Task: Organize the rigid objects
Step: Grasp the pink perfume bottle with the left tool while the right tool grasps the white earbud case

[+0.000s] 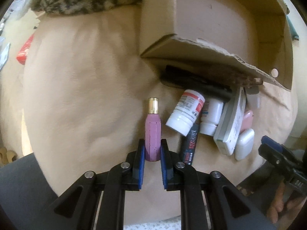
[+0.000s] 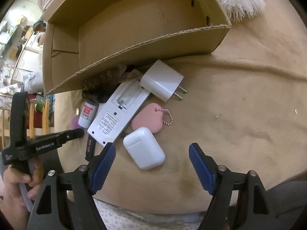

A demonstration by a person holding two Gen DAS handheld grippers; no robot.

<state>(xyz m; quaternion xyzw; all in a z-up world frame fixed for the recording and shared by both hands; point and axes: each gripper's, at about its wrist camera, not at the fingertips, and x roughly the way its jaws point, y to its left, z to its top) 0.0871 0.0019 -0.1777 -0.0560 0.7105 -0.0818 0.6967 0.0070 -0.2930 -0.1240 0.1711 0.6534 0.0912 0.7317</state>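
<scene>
Left gripper (image 1: 153,149) jaws tight on the purple bottle (image 1: 153,134); right gripper (image 2: 152,164) jaws wide, empty above the white earbud case (image 2: 144,147).

Cardboard box (image 2: 134,44) sits at the rear of the blanket (image 2: 239,105). Charger (image 2: 161,80), remote (image 2: 117,113) and earbud case (image 2: 144,147) lie before it. Bottle (image 1: 152,132) lies left of the pill jars (image 1: 184,113).

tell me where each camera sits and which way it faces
Left wrist: on the left gripper, looking steeply down its fingers, shut on the purple bottle; the right gripper shows at the right edge.
Right wrist: on the right gripper, open, facing down at the white earbud case; a hand shows.
Shared: cardboard box, earbud case, purple bottle.
</scene>
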